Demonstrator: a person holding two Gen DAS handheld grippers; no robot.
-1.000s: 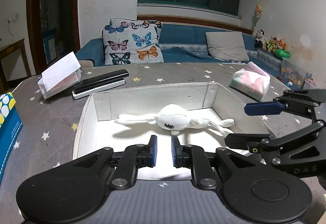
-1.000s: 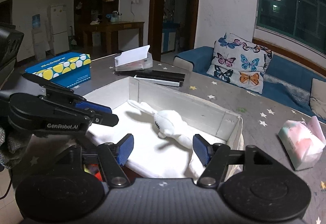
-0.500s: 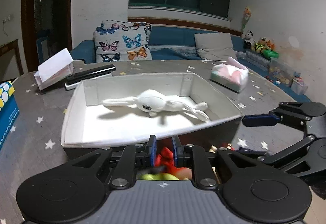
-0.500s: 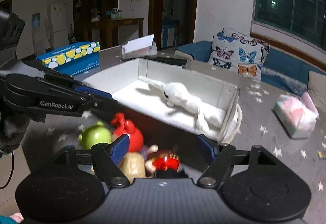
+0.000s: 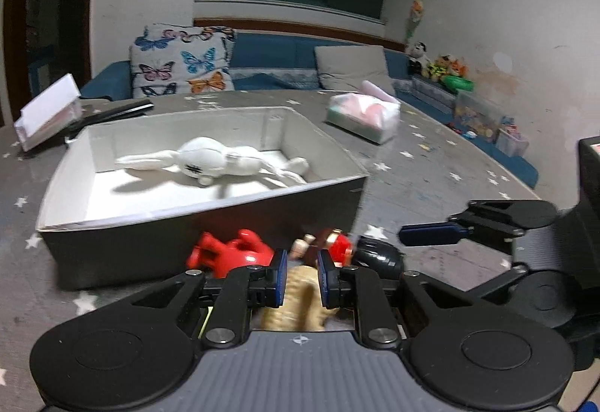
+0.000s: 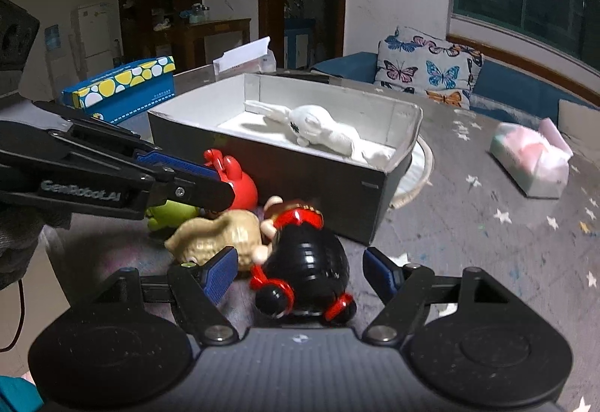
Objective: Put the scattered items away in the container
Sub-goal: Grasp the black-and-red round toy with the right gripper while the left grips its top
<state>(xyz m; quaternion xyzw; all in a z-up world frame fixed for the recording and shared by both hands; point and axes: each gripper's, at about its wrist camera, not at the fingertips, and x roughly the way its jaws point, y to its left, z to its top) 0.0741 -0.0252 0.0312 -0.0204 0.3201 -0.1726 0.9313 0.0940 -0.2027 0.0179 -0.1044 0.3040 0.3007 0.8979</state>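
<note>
A grey box with a white inside holds a white plush rabbit. Toys lie in front of it: a red bird, a green toy, a tan toy and a black-and-red figure. My left gripper has its jaws a narrow gap apart, empty, just above the tan toy. My right gripper is open, its fingers on either side of the black-and-red figure.
A pink tissue pack lies to the right of the box. A blue spotted carton, a white card holder and a flat black device sit to the left and behind. A sofa with cushions stands beyond the table.
Both grippers pulled back and down from over the box to the toys in front of it. The left jaws opened slightly. The rabbit stays in the box.
</note>
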